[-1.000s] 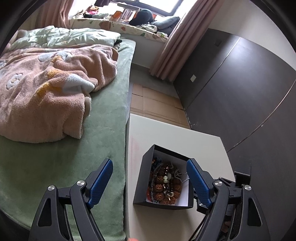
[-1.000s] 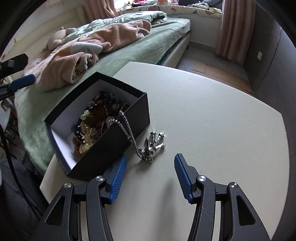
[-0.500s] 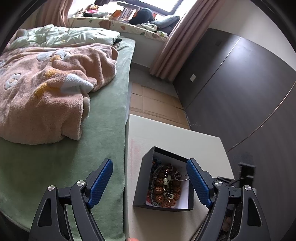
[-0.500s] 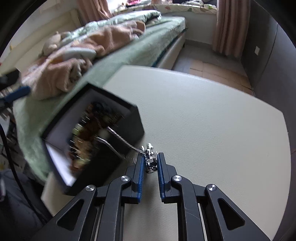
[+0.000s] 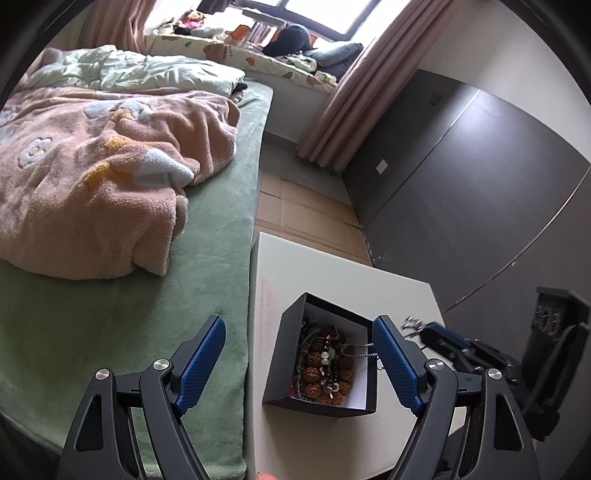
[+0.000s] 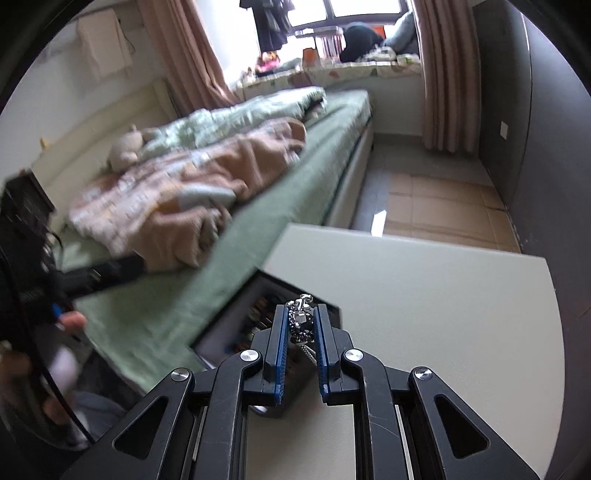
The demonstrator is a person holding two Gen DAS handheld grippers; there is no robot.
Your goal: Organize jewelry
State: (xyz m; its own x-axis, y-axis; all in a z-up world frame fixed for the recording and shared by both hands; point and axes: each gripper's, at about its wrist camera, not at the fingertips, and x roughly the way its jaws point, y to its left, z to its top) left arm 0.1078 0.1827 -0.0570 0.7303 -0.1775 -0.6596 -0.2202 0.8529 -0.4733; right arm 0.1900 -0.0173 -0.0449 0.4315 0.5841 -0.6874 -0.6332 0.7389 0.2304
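Right wrist view: right tool (image 6: 300, 322) clamped on silver chain pendant (image 6: 301, 320), raised above open jewelry box (image 5: 320, 356); advise a slow, straight lift so the trailing chain clears beads inside.

both wrist views look forward and down along their own fingers, close over the white table (image 5: 332, 280) beside the green bed (image 6: 314, 162). shared: open black jewelry box (image 5: 280, 354), bed, far window (image 6: 354, 14).
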